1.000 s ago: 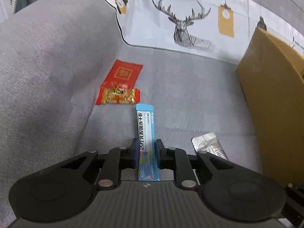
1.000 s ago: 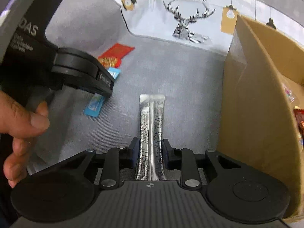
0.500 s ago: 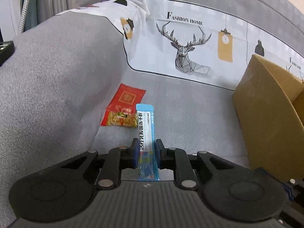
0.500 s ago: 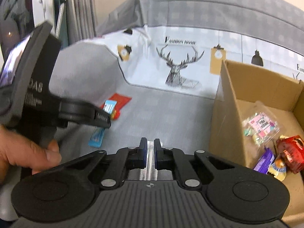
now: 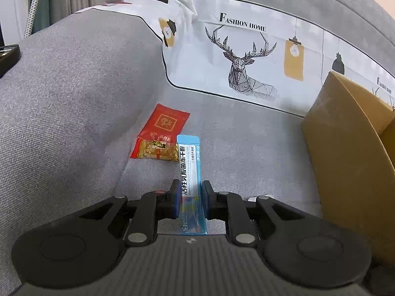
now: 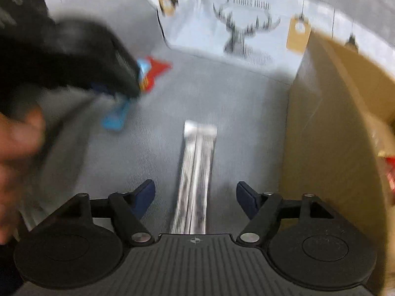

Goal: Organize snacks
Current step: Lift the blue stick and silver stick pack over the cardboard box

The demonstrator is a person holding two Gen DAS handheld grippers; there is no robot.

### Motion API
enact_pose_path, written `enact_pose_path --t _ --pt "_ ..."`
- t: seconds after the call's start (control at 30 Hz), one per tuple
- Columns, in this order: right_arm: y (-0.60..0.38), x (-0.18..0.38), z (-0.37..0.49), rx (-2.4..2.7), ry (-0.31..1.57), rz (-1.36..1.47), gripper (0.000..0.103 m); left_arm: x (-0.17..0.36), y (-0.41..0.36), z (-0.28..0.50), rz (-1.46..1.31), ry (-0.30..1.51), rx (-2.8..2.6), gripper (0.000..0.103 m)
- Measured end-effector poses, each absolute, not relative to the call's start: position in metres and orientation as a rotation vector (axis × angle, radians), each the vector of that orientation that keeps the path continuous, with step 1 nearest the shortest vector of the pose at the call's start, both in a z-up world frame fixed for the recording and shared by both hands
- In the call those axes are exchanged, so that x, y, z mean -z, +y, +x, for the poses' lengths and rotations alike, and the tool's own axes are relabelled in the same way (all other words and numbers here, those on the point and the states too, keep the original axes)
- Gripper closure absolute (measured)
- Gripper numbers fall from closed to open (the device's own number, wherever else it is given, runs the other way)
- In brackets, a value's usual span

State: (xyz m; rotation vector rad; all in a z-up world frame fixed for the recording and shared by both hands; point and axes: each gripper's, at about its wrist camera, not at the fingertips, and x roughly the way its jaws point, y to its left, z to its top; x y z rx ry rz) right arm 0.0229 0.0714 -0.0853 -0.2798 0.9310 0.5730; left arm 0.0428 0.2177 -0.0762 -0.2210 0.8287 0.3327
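My left gripper (image 5: pixel 189 198) is shut on a long blue stick sachet (image 5: pixel 189 170) and holds it above the grey sofa seat. A red packet (image 5: pixel 166 123) and a gold-and-red candy (image 5: pixel 156 150) lie on the seat beyond it. My right gripper (image 6: pixel 195 197) is open. A silver foil sachet (image 6: pixel 197 167) lies between its fingers on the seat, untouched; this view is blurred. The left gripper with the blue sachet (image 6: pixel 116 118) shows at the left of the right wrist view. The cardboard box (image 6: pixel 328 128) stands to the right.
The cardboard box (image 5: pixel 350 153) rises at the right of the seat, with wrapped snacks (image 6: pixel 390 170) inside. A white cushion with a deer print (image 5: pixel 246 61) leans at the back. The sofa arm (image 5: pixel 61 93) rises on the left.
My right gripper opened and dropped back toward the seat, with the silver sachet lying free between its fingers. My left gripper lifted the blue sachet off the seat.
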Motion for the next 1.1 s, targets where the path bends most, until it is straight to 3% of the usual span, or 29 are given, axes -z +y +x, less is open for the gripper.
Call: enact_pose_path --t 0.07,0.1,0.2,0.57,1.1 --pt "0.070 0.091 0.024 -0.571 0.961 -0.250 0.050 0.075 0.219 0.042 -0.221 0.825 -0.335 0.084" --pt "0.072 0.089 0.023 -0.582 0.954 -0.251 0.075 0.075 0.220 0.041 -0.222 0.823 -0.337 0.084" --pt "0.075 0.084 0.018 -0.597 0.903 -0.267 0.080 0.072 0.222 0.040 -0.229 0.817 -0.343 0.084" --pt "0.042 0.026 0.012 -0.570 0.629 -0.105 0.081 0.051 0.216 0.035 -0.224 0.773 -0.330 0.084" --pt "-0.002 -0.004 0.000 -0.590 0.438 -0.019 0.081 0.014 0.190 0.030 -0.206 0.690 -0.288 0.084"
